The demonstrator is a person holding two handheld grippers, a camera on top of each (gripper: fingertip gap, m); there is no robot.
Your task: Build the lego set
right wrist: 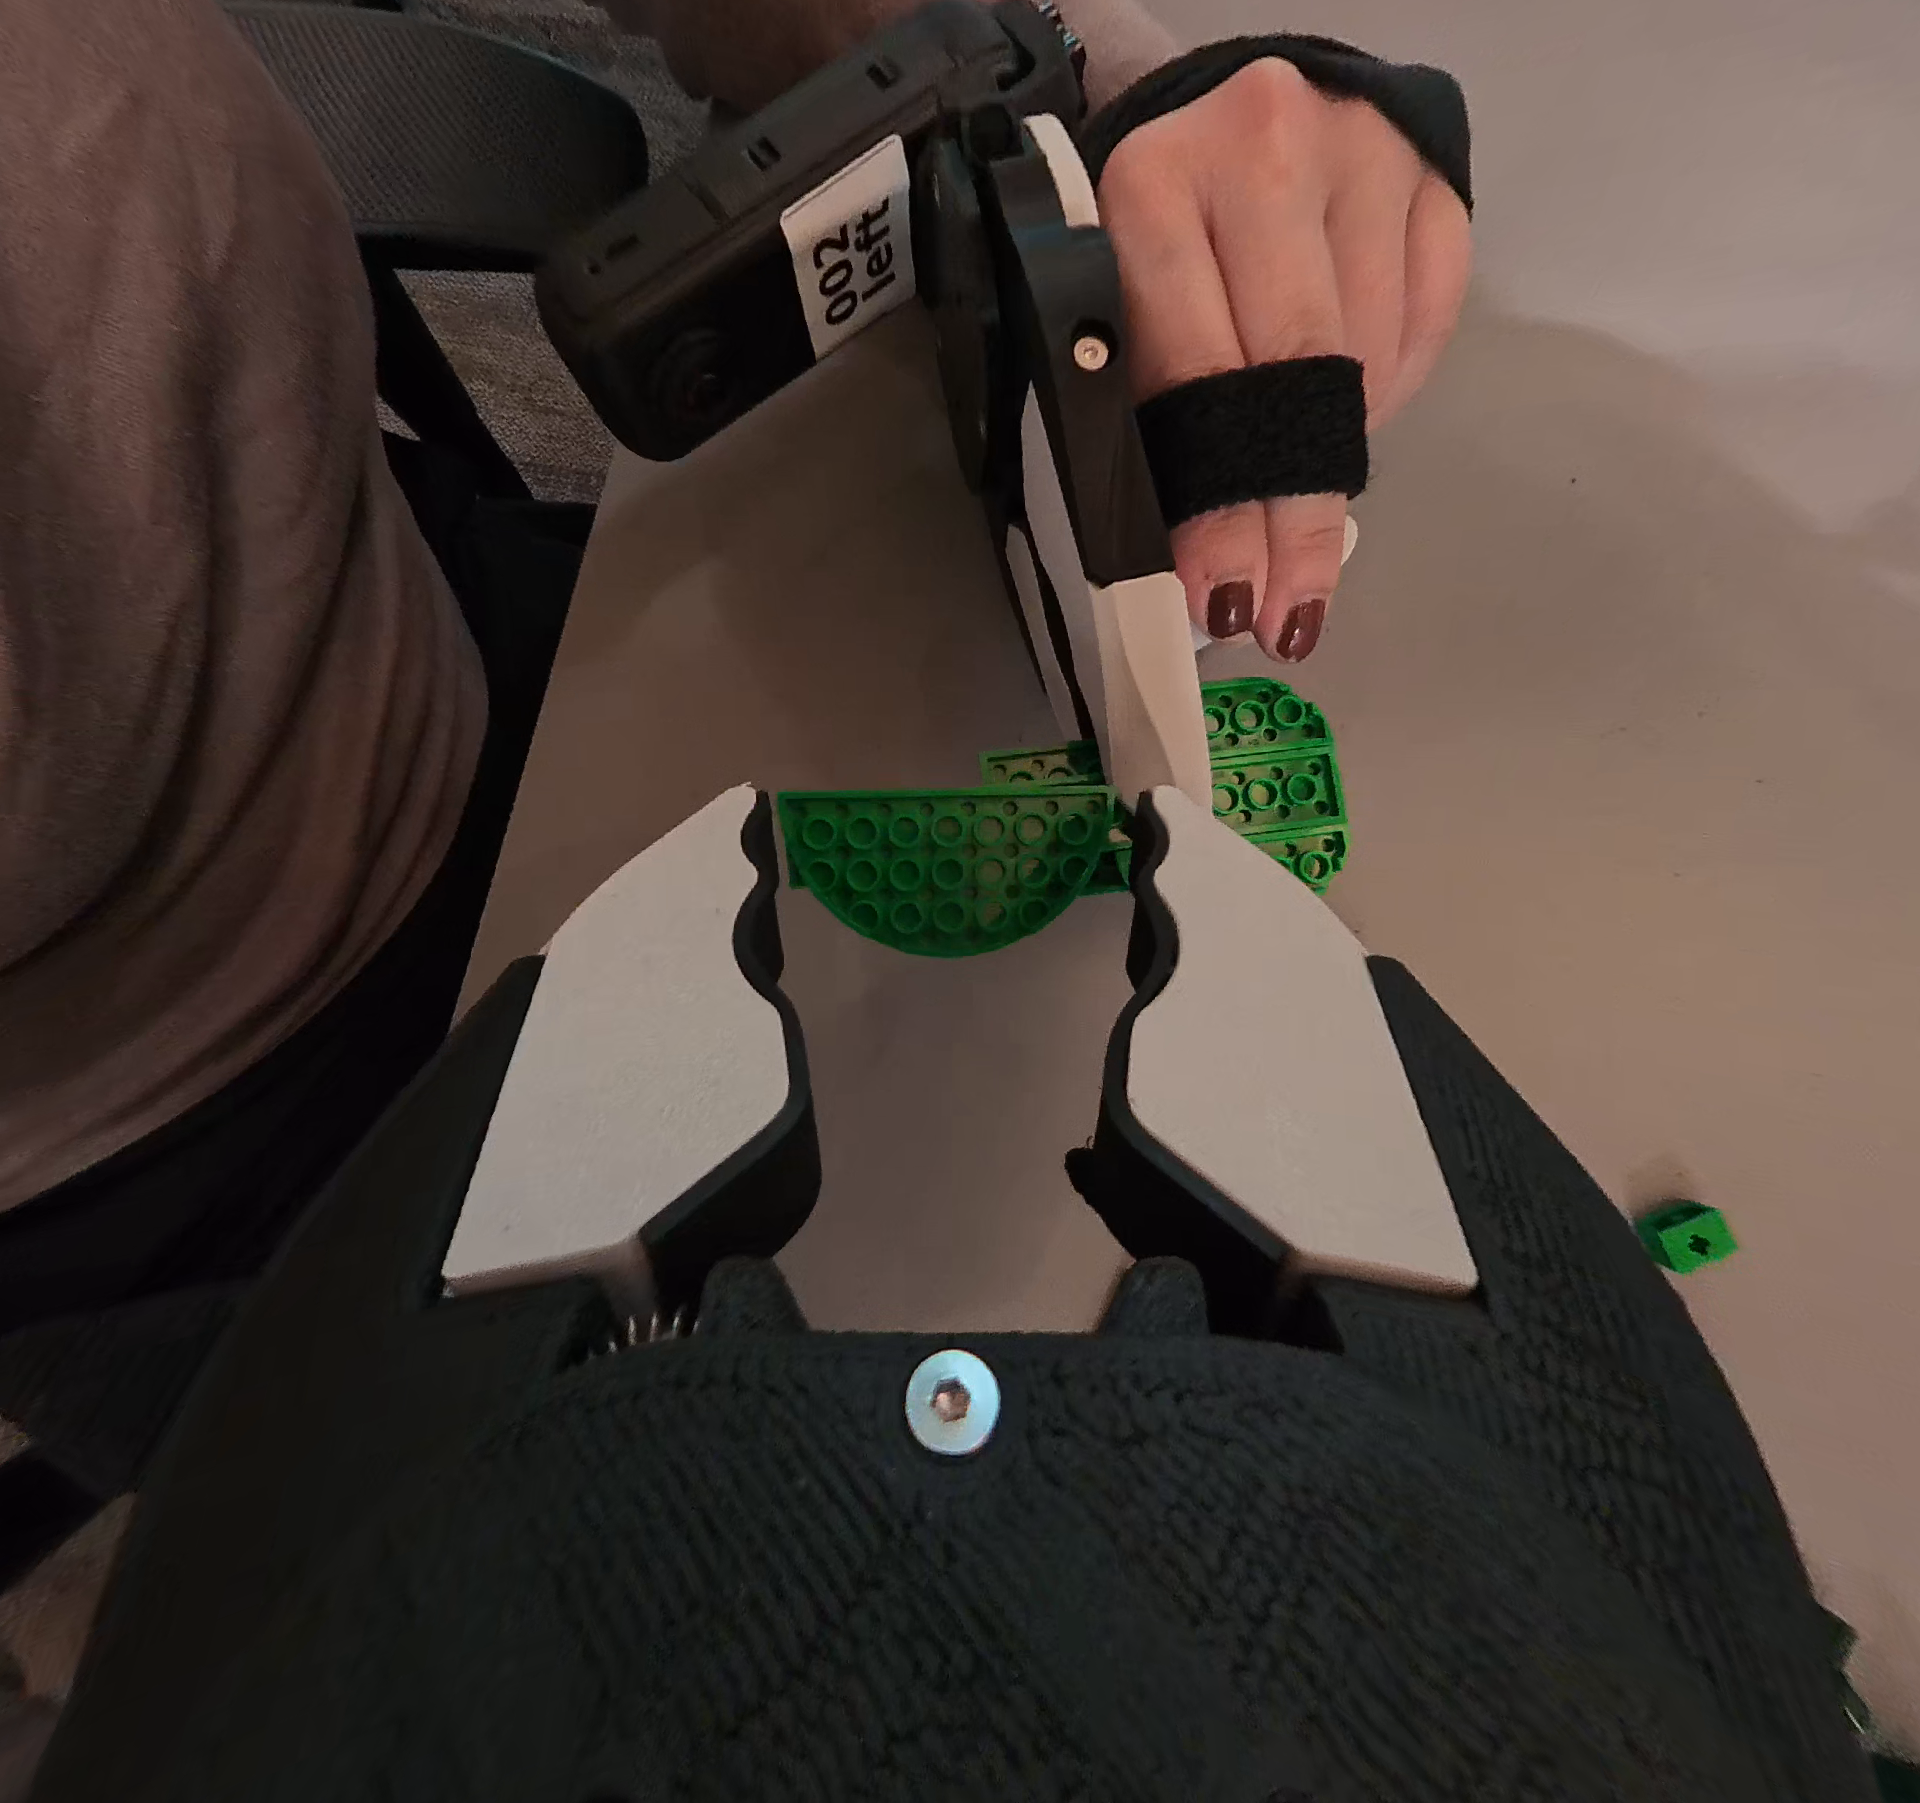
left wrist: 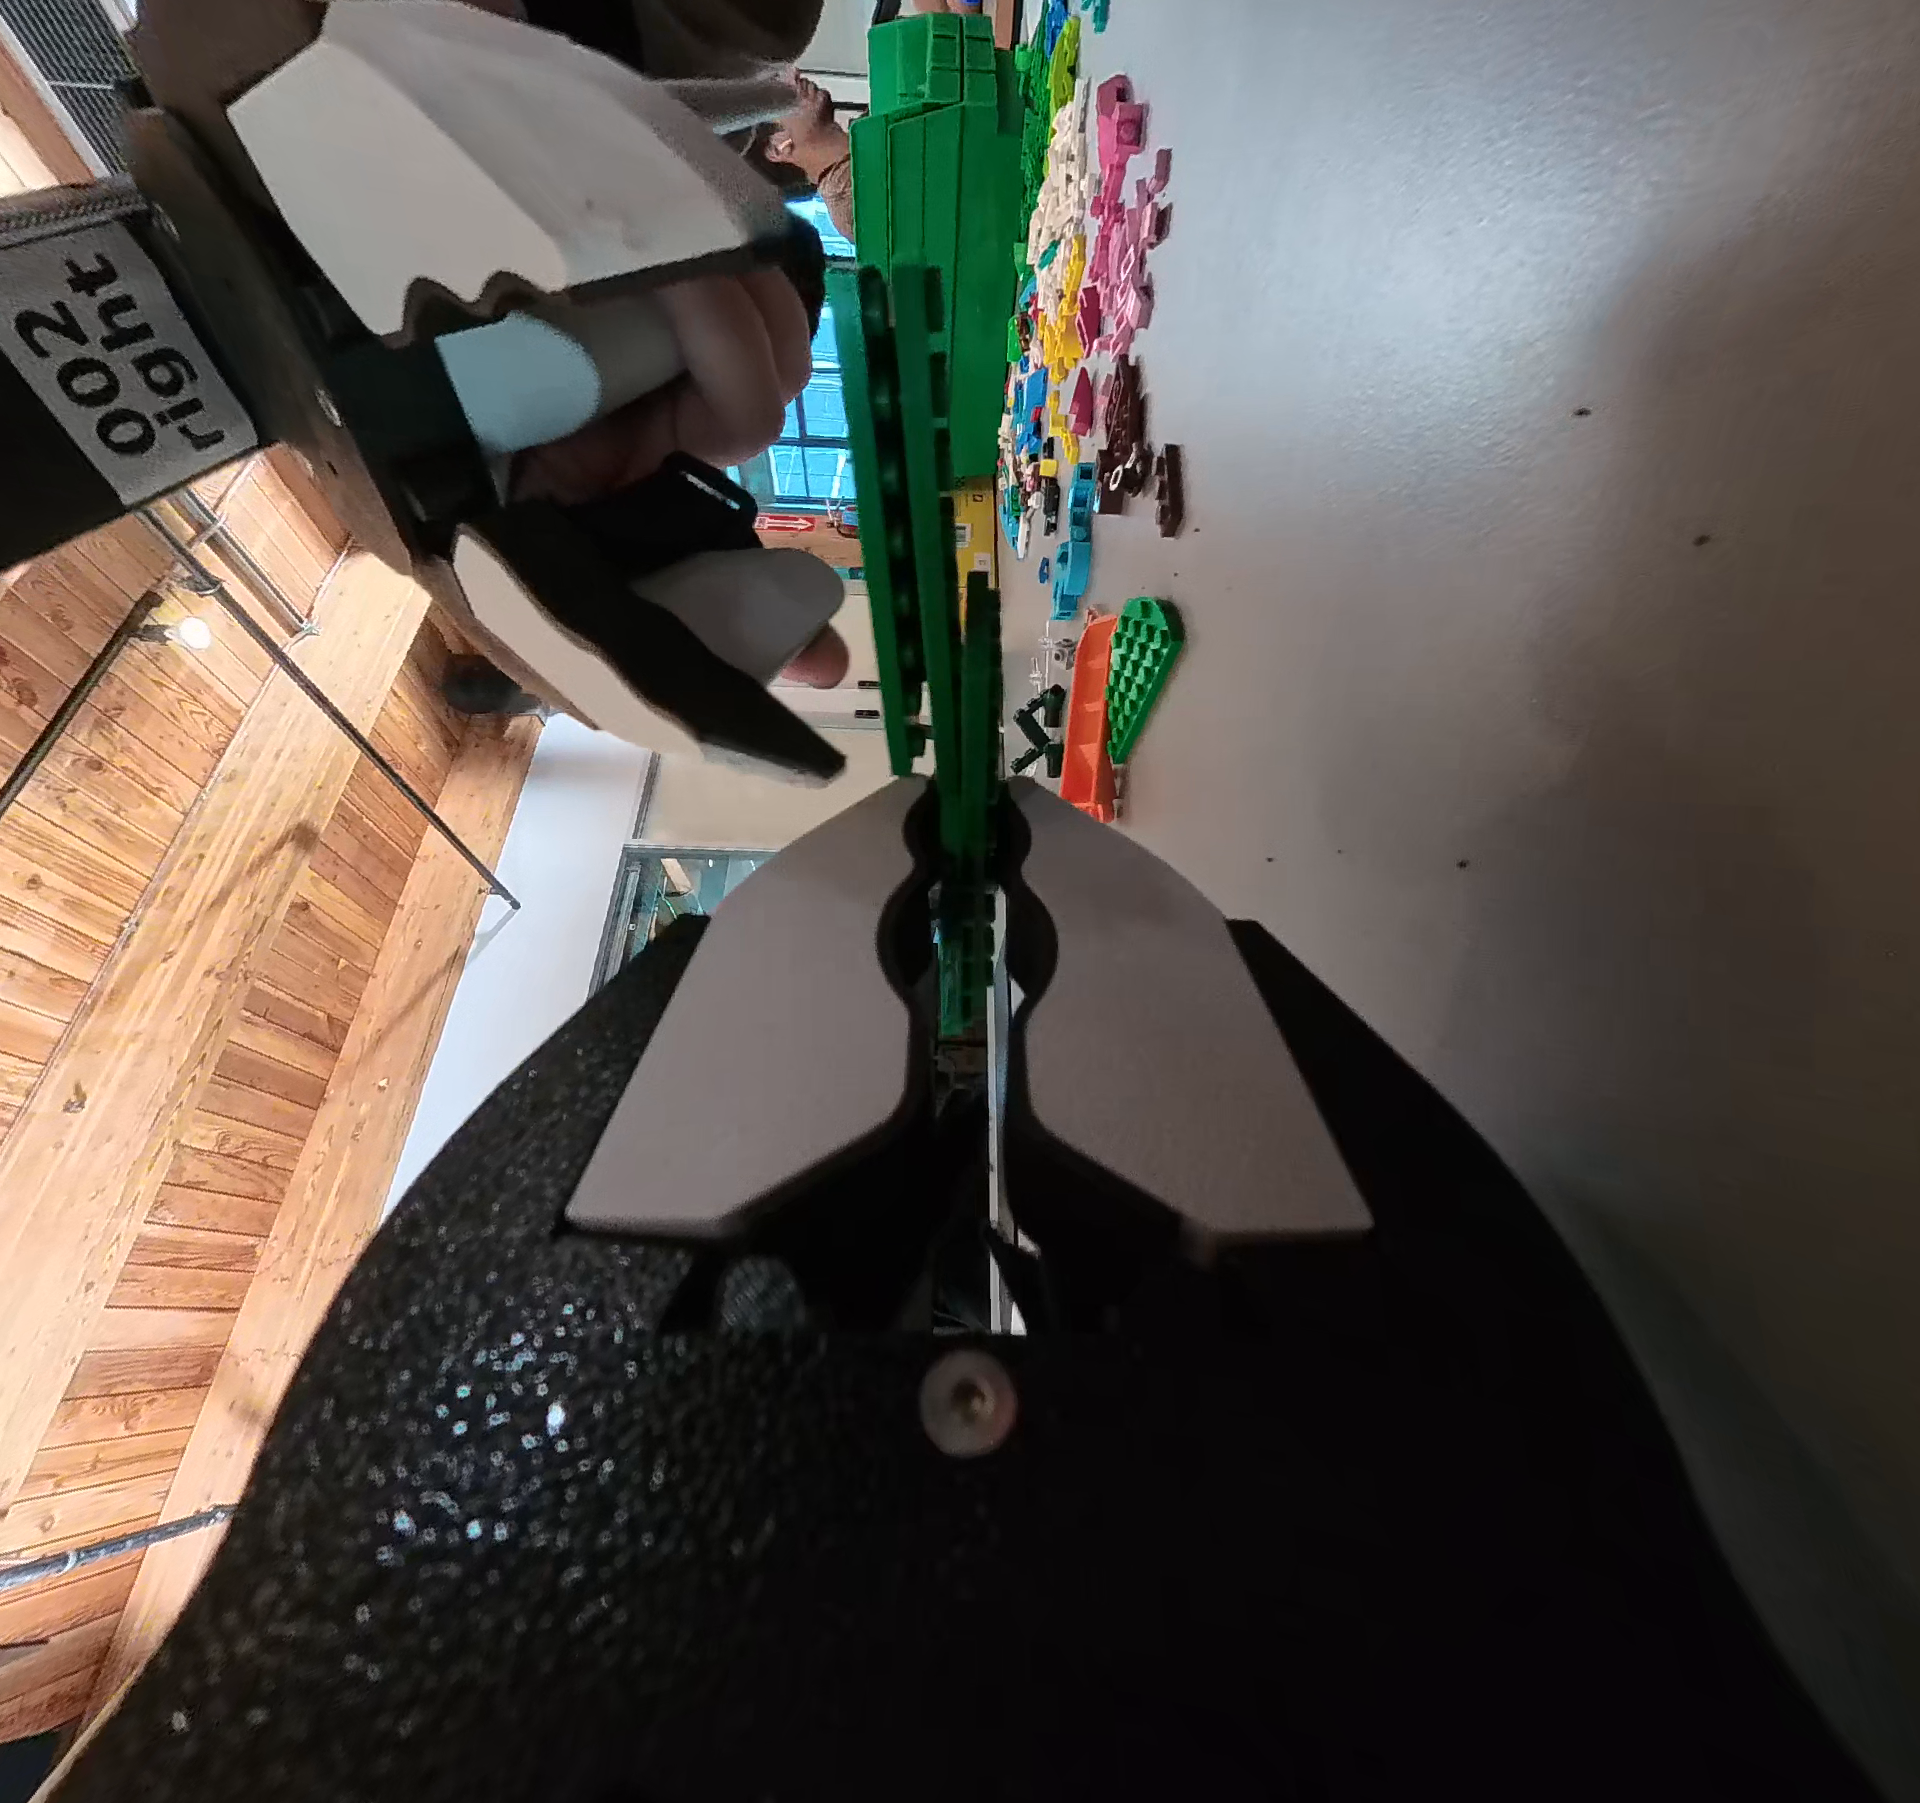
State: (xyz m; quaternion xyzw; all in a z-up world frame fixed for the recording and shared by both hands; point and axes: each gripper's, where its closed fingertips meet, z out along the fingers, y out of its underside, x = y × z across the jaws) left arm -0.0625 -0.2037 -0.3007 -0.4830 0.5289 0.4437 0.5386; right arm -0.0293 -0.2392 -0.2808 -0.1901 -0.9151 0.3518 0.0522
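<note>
The left gripper (left wrist: 961, 797) is clamped on the edge of a green plate assembly (right wrist: 951, 860), which it holds on edge above the pale table (left wrist: 1507, 403). In the right wrist view the undersides of the plates face the camera: a half-round plate nearest, with straight-edged plates joined behind it. The right gripper (right wrist: 951, 818) is spread wide and empty, its fingertips on either side of the half-round plate, apparently not touching it.

Handling, as a judgement: the plates are light, thin, rigid plastic with smooth faces. The joints between overlapping plates are likely the weak point and may separate under twisting. Grip across the flat faces near an edge, close to a joint, and apply force squarely.

A small green block (right wrist: 1685, 1246) lies on the table to the right. Farther off, an orange plate (left wrist: 1091, 704) and a green wedge plate (left wrist: 1143, 673) lie side by side; beyond them is a pile of mixed bricks (left wrist: 1091, 299) beside green baseplates (left wrist: 935, 195).

Each gripper body bears a printed identification label. No brand marking is legible.
</note>
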